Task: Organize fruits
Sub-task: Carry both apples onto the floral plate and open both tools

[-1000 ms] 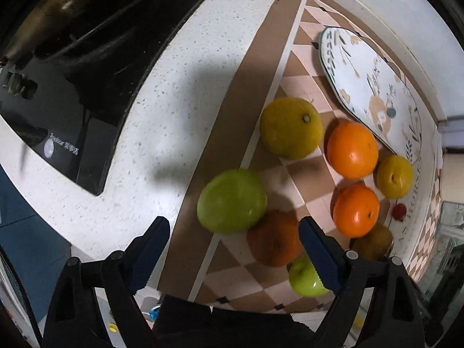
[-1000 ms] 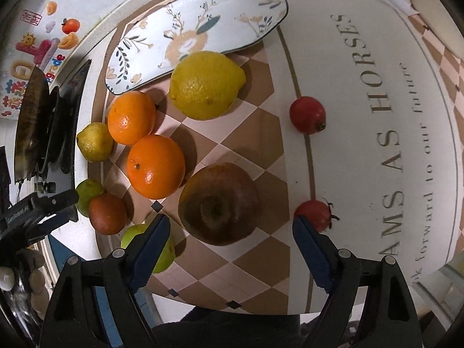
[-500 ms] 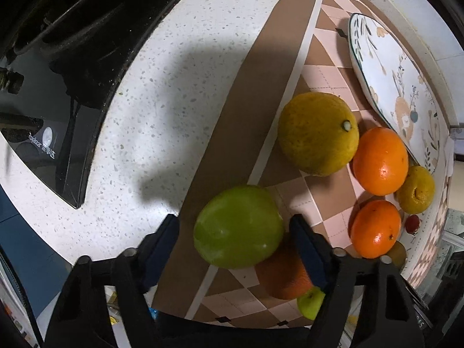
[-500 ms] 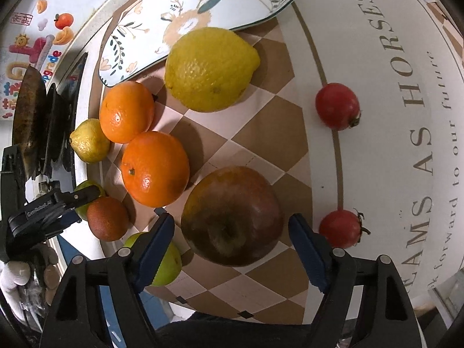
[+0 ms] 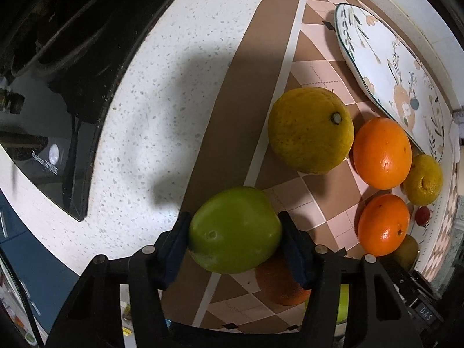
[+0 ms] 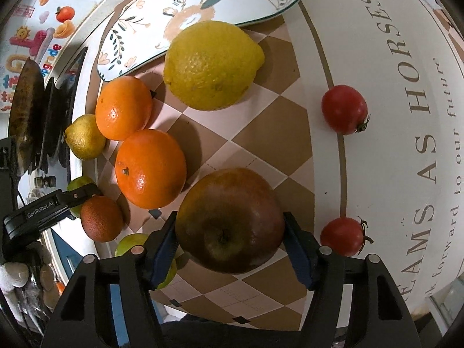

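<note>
Fruits lie scattered on the checked mat (image 6: 261, 121) beside the empty floral plate (image 6: 203, 8), probably their destination. Left tool (image 5: 235, 232) angles down over the surface edge, pads pressing both sides of the green apple (image 5: 235, 229). Right tool (image 6: 230, 232) tilts downward likewise, closed against the reddish-brown apple (image 6: 229, 220).

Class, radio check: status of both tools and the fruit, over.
Left tool shut on green apple. Right tool shut on dark red apple. Plate bare, path unobstructed.
</note>
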A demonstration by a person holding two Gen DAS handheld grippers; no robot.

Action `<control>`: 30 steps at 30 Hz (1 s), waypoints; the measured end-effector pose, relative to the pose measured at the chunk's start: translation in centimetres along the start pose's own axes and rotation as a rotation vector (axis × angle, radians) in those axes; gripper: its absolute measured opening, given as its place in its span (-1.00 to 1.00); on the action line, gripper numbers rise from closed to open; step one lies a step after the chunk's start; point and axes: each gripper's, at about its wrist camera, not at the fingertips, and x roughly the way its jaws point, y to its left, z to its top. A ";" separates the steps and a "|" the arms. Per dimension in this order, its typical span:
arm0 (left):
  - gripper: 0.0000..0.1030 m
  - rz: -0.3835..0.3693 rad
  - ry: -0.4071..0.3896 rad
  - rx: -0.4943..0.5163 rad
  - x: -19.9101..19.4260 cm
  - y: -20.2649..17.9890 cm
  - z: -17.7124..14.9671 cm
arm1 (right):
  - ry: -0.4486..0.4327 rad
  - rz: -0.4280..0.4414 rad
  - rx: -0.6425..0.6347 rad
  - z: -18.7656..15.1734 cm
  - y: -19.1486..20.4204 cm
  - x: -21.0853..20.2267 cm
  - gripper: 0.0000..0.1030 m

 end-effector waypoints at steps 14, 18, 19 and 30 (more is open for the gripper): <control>0.11 -0.103 -0.161 0.126 -11.9 -6.9 1.9 | -0.166 0.076 -0.018 2.1 1.1 -8.6 0.36; 0.11 -0.149 -0.191 0.191 -13.5 -10.0 5.4 | -0.230 0.085 -0.034 6.8 2.0 -10.4 0.36; 0.11 -0.150 -0.192 0.205 -13.6 -10.7 6.5 | -0.246 0.074 -0.040 8.2 2.2 -10.5 0.36; 0.11 -0.071 -0.108 0.289 -7.0 -19.1 17.3 | -0.175 -0.038 -0.056 20.5 3.0 -4.8 0.36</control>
